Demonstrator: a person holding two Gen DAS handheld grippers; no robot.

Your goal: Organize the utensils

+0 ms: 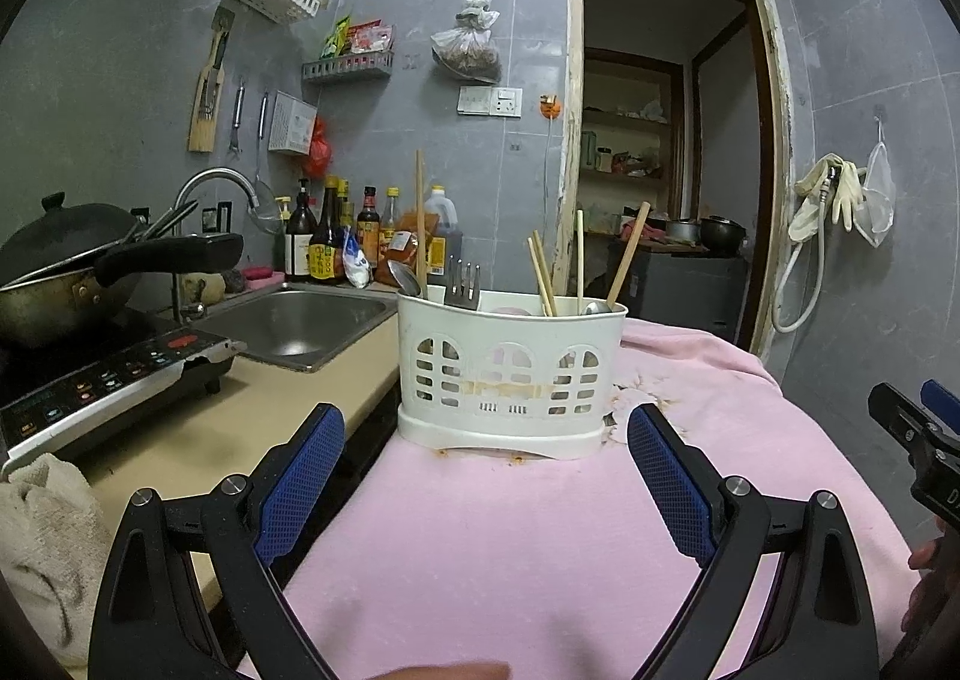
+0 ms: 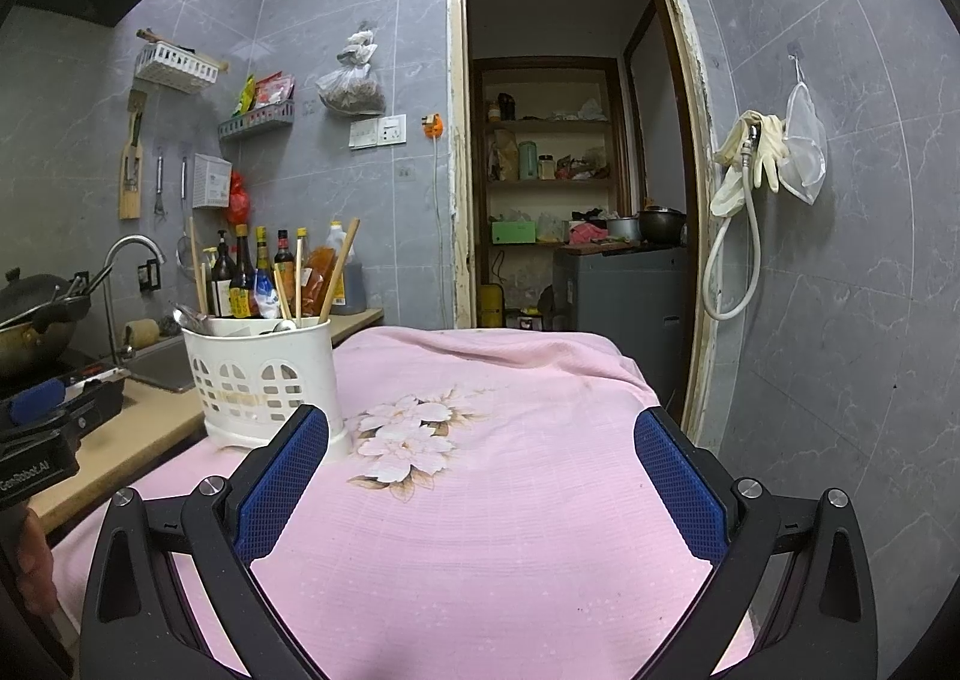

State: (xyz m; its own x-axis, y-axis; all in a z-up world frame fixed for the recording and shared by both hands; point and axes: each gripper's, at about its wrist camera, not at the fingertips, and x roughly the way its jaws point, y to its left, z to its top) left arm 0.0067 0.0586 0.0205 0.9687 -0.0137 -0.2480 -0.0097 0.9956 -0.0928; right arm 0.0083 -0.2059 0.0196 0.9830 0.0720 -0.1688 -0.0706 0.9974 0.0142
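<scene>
A white plastic utensil caddy point(image 1: 510, 368) stands on a pink cloth point(image 1: 480, 548). Upright in it are a fork point(image 1: 463, 284), spoons point(image 1: 403, 277) and several wooden chopsticks point(image 1: 543, 278). My left gripper point(image 1: 486, 482) is open, a short way in front of the caddy, with nothing between its blue pads. In the right wrist view the caddy point(image 2: 264, 380) sits to the left, just beyond the left fingertip. My right gripper point(image 2: 480, 476) is open over the pink cloth point(image 2: 480, 560), holding nothing. The other gripper point(image 2: 42, 428) shows at the left edge.
Left of the cloth runs a beige counter point(image 1: 240, 416) with a steel sink point(image 1: 300, 320), an induction hob point(image 1: 102, 386) carrying a wok point(image 1: 66, 284), and sauce bottles point(image 1: 336, 242) at the wall. A towel point(image 1: 42, 548) lies near left. An open doorway point(image 2: 570, 188) is behind.
</scene>
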